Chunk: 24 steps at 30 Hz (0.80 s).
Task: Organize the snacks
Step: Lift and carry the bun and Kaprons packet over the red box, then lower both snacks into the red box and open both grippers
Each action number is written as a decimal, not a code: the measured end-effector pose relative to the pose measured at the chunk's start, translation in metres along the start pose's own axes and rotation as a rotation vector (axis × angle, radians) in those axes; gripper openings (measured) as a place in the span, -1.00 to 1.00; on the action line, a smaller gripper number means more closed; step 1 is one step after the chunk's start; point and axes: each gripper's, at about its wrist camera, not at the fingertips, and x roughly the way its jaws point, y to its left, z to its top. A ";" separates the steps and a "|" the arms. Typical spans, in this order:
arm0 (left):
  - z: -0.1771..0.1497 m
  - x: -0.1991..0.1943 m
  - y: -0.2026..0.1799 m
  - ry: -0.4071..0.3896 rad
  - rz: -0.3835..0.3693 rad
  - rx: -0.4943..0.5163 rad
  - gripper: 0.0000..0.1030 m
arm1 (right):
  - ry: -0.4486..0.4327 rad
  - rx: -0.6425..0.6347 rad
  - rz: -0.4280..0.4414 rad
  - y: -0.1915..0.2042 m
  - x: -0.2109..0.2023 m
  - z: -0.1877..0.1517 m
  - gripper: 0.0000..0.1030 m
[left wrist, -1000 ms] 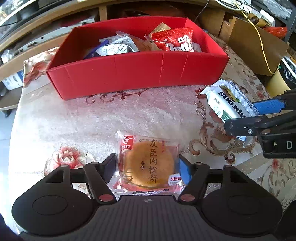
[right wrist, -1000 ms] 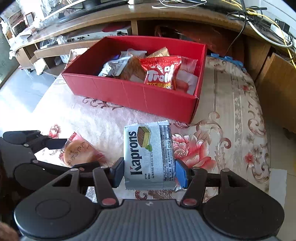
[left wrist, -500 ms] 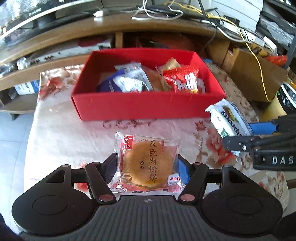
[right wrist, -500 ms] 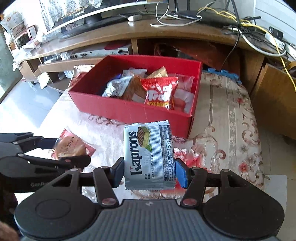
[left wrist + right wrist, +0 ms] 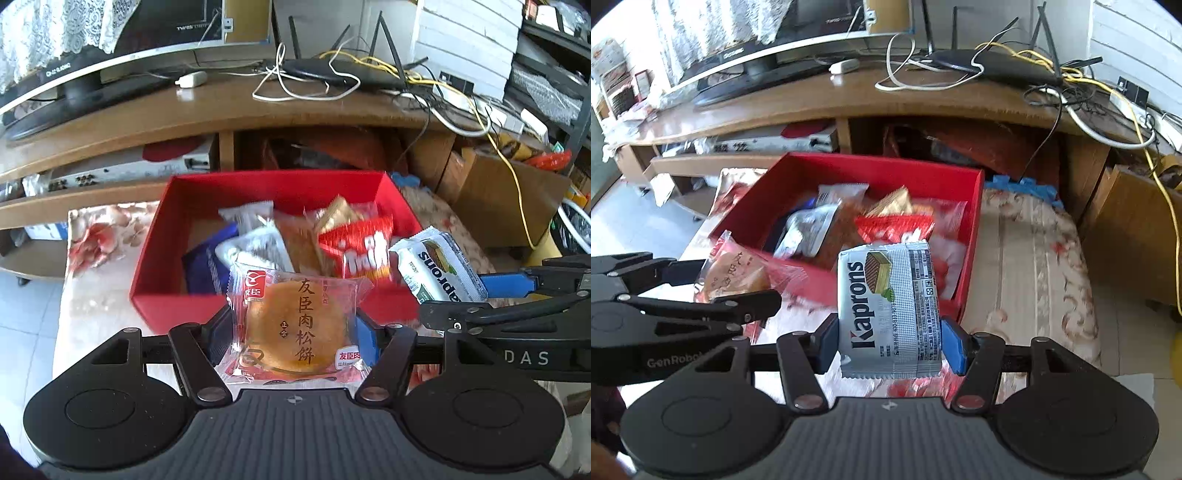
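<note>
My left gripper (image 5: 293,328) is shut on a clear-wrapped round pastry cake (image 5: 295,326) with red print, held up in the air in front of the red box (image 5: 177,306). My right gripper (image 5: 889,338) is shut on a silver Kaprons wafer pack (image 5: 890,310), also lifted, just before the box's near wall (image 5: 812,284). The box holds several snack packets, among them a red Trolli bag (image 5: 364,251). In the left wrist view the right gripper (image 5: 476,299) with the wafer pack (image 5: 436,267) is at the right; in the right wrist view the left gripper (image 5: 713,284) with the pastry (image 5: 735,275) is at the left.
The box stands on a table with a floral cloth (image 5: 1030,258). Behind it runs a wooden desk (image 5: 184,114) with a monitor (image 5: 110,55), a router (image 5: 340,70) and loose cables. Cardboard boxes (image 5: 498,199) stand to the right, tiled floor (image 5: 26,306) to the left.
Both grippers have risen off the table with their packs and tilted up toward the red box. More of the desk and monitor shows now. The grips are unchanged.
</note>
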 end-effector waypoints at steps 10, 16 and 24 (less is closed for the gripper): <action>0.033 0.024 0.007 -0.029 0.037 0.011 0.39 | -0.031 0.021 -0.015 -0.008 0.022 0.040 0.08; 0.043 0.045 0.010 -0.016 0.058 0.021 0.39 | -0.042 0.028 -0.029 -0.013 0.038 0.056 0.08; 0.051 0.074 0.017 0.018 0.084 0.016 0.41 | -0.012 0.031 -0.040 -0.018 0.069 0.069 0.08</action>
